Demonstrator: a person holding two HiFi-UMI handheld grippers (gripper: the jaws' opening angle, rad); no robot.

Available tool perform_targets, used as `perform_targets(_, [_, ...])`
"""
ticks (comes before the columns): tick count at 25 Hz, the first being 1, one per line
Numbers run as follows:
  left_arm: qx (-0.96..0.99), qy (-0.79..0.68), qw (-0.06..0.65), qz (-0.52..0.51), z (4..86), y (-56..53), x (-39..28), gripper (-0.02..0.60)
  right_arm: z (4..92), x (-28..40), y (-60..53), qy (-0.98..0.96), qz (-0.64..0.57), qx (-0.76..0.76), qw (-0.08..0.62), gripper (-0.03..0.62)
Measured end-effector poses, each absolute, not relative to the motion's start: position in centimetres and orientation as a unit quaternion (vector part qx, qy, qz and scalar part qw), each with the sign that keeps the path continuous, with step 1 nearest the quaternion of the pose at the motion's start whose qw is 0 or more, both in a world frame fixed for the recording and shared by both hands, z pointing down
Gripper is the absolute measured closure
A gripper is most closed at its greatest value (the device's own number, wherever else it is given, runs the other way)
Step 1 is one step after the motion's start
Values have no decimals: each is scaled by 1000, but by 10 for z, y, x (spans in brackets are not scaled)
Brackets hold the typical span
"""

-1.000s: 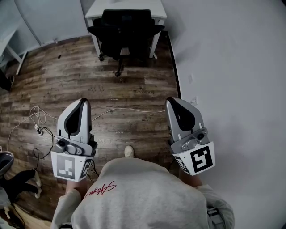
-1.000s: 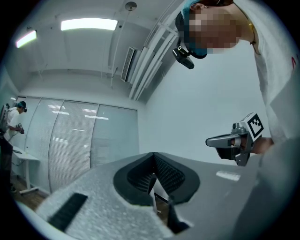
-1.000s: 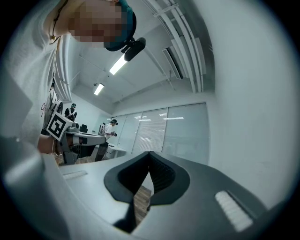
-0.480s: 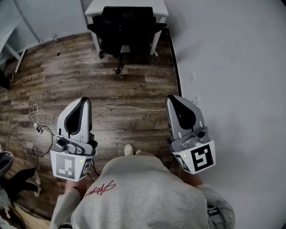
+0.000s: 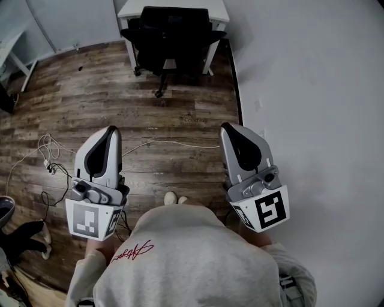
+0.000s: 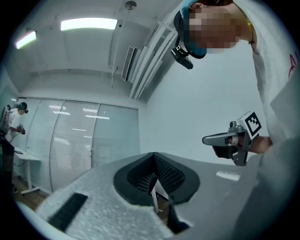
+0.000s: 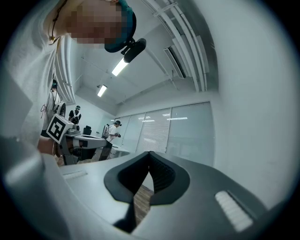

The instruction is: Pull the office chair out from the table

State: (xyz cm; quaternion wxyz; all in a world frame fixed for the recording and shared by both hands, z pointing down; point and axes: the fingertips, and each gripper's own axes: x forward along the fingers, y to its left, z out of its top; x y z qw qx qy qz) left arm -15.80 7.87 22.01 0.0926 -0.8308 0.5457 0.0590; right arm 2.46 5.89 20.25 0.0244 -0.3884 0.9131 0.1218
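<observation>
The black office chair point(image 5: 171, 37) stands pushed in at the white table point(image 5: 217, 11), far off at the top of the head view. My left gripper point(image 5: 111, 130) and right gripper point(image 5: 230, 127) are held side by side over the wooden floor, well short of the chair. Both are shut with nothing between the jaws. In the left gripper view the closed jaws point(image 6: 153, 155) point toward a glass wall with blinds, and the right gripper point(image 6: 232, 140) shows beside them. The right gripper view shows its closed jaws point(image 7: 150, 154) and the left gripper point(image 7: 70, 136).
A white wall point(image 5: 312, 90) runs along the right, close to my right gripper. Loose cables point(image 5: 51, 163) lie on the floor at the left. Another white desk point(image 5: 13, 54) stands at the top left. Dark shoes point(image 5: 24, 237) show at the lower left. People point(image 7: 114, 129) stand far back.
The chair and table have slid slightly toward the top of the head view, and the floor has shifted with them. Both grippers stay shut and keep roughly the same place in the picture.
</observation>
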Motion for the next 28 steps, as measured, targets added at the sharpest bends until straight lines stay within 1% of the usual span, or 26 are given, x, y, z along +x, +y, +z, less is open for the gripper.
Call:
perform_targets(6, [-828, 547, 104, 62, 210, 77, -156, 594, 201, 26, 58, 912, 121, -390, 28, 594])
perform_targets(12, [-829, 549, 88, 59, 223, 78, -160, 594, 204, 29, 62, 911, 112, -395, 26, 594])
perform_targets(15, [-829, 547, 99, 55, 213, 77, -158, 594, 205, 28, 63, 911, 108, -397, 31, 594])
perform_targets(21, [-825, 550, 111, 64, 210, 77, -160, 594, 203, 25, 61, 910, 128, -393, 23, 594])
perform_targets(28, [-825, 548, 113, 74, 215, 78, -162, 594, 195, 29, 59, 906, 142, -398, 33, 594])
